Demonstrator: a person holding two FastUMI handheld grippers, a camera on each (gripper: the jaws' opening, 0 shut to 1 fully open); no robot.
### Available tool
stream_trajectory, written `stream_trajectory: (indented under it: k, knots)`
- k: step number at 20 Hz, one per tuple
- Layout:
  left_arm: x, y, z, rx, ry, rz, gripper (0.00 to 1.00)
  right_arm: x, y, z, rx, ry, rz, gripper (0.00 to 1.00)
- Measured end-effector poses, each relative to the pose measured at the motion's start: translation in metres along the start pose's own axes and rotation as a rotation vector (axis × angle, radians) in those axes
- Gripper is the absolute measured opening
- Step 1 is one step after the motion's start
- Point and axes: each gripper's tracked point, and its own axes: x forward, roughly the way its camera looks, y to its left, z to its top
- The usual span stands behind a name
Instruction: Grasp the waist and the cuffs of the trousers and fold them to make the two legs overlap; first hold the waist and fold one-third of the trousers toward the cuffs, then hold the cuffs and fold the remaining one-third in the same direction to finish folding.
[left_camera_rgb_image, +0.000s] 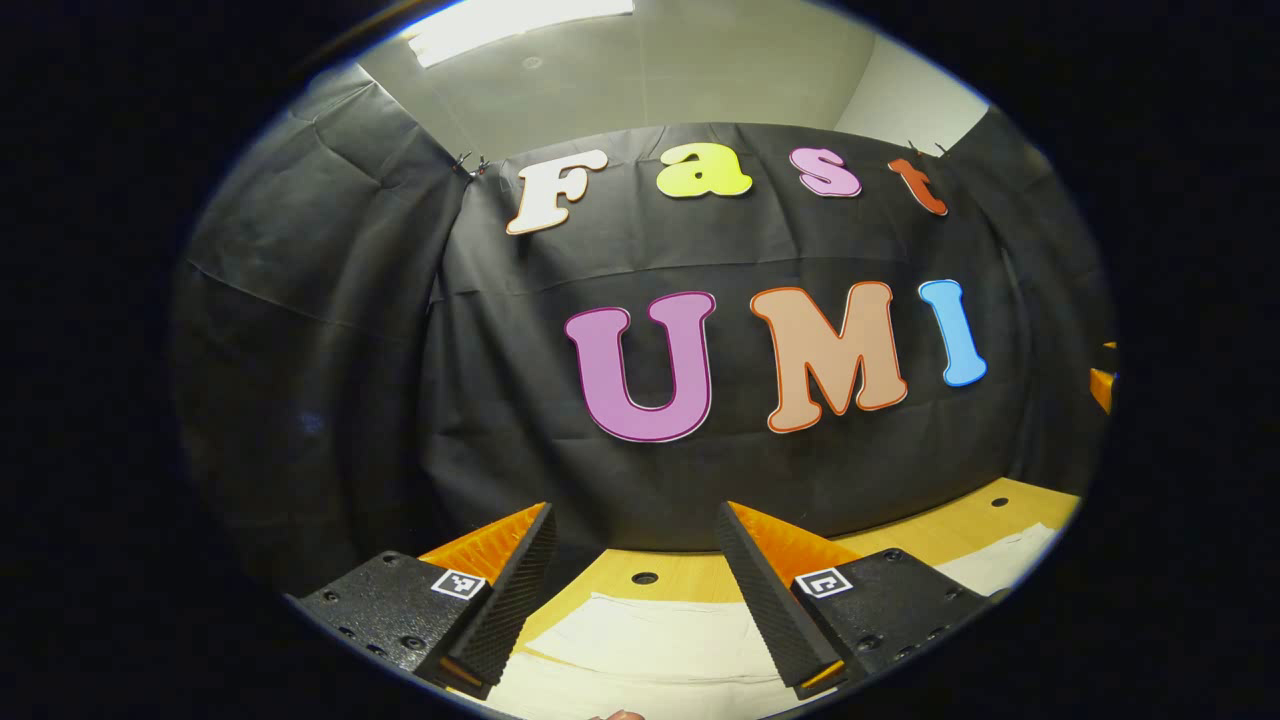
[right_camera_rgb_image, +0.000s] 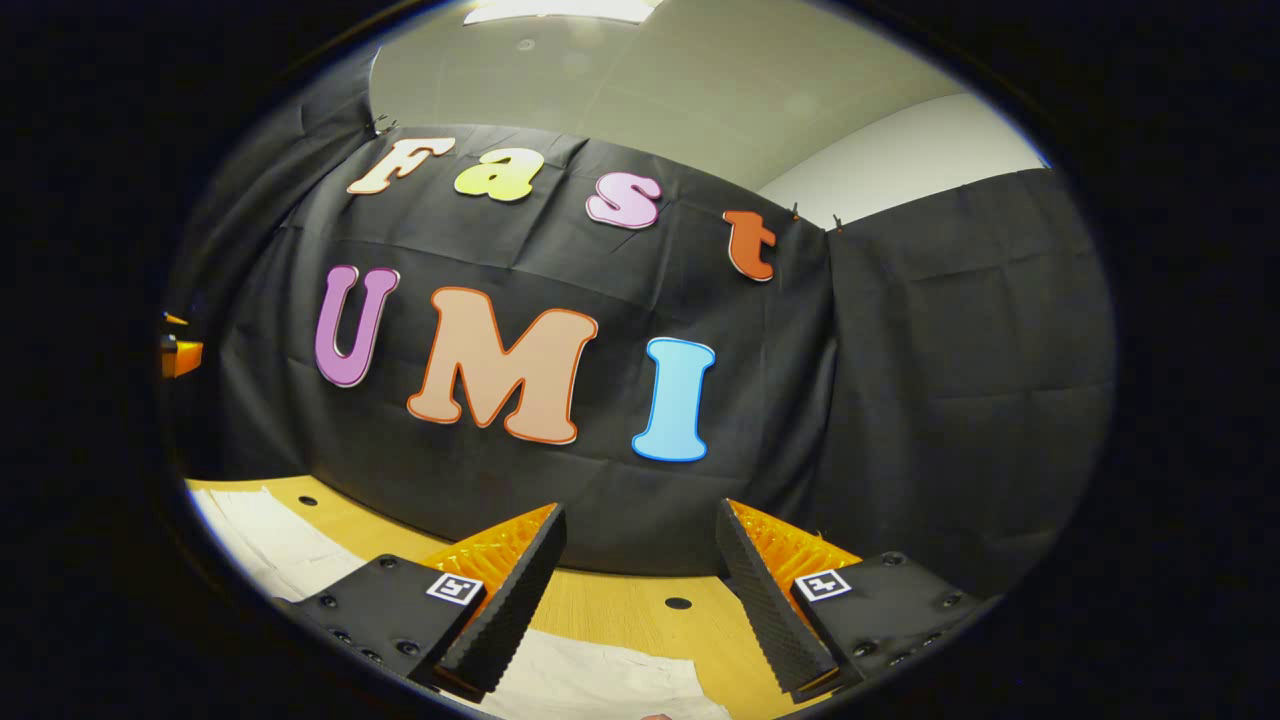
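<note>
Cream-white trousers (left_camera_rgb_image: 650, 640) lie flat on a wooden table (left_camera_rgb_image: 690, 575), spreading under and between my left gripper's fingers. My left gripper (left_camera_rgb_image: 640, 590) hovers above them, open, with nothing between its fingers. In the right gripper view the same pale trousers (right_camera_rgb_image: 600, 680) lie below my right gripper (right_camera_rgb_image: 640, 590), which is also open and holds nothing. More of the cloth (right_camera_rgb_image: 270, 545) reaches off to the left there. Another stretch of the trousers (left_camera_rgb_image: 1000, 560) shows at the right in the left gripper view.
The wooden table (right_camera_rgb_image: 620, 605) has small dark holes (right_camera_rgb_image: 678, 603) in its top and ends at the black cloth wall (right_camera_rgb_image: 900, 420) just behind. An orange part of the other gripper (left_camera_rgb_image: 1102, 385) peeks in at the far right edge.
</note>
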Motion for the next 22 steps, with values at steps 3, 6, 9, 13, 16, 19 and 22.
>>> stream_trajectory:
  k: [3,6,9,13,16,19,22]
  knots:
    - [-0.001,0.0,-0.001,-0.003,0.003,0.005,0.95,-0.006,-0.006,-0.015,-0.036,0.031,0.024,0.97]
    - [-0.004,-0.002,-0.005,-0.009,0.01,0.008,0.96,-0.015,-0.013,-0.036,-0.107,0.073,0.05,0.98]
    - [-0.005,-0.002,-0.006,-0.002,0.014,0.014,0.96,-0.029,-0.02,-0.059,-0.219,0.115,0.098,0.97]
    - [-0.008,-0.002,-0.011,-0.001,0.024,0.024,0.96,-0.049,-0.021,-0.095,-0.364,0.176,0.188,0.99]
    - [-0.011,0.0,-0.014,0.002,0.028,0.034,0.96,-0.068,-0.024,-0.122,-0.478,0.214,0.263,0.97]
    - [-0.012,0.001,-0.015,0.01,0.032,0.043,0.96,-0.084,-0.026,-0.154,-0.575,0.265,0.333,0.97]
    - [-0.014,0.002,-0.019,0.015,0.041,0.05,0.96,-0.098,-0.022,-0.181,-0.641,0.312,0.397,0.97]
